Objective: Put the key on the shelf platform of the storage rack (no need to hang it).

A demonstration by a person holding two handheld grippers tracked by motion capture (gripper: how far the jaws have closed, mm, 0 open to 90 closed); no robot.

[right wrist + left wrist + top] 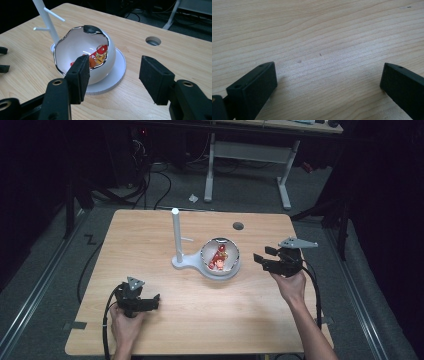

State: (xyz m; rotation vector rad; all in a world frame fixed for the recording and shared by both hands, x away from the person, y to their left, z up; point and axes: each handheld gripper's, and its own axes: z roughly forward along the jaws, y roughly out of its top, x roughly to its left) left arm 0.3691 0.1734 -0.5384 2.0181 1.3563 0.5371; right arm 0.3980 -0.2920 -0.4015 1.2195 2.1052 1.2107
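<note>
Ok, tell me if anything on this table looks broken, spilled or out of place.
One oddity: the white bowl on the round stand base has a jagged, eggshell-like silver rim, which looks cracked but may be its design. The red and orange figure sits inside, nothing spilled. The white post stands upright. Both the left gripper and right gripper are open and empty.

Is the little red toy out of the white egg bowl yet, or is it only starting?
Only starting, it seems. Done: nothing visible; the red toy lies inside the white bowl on its round base. In hand: the right gripper, jaws open and empty, points at the bowl. The left gripper rests open on the table. Left: probably reaching in and gripping something.
</note>
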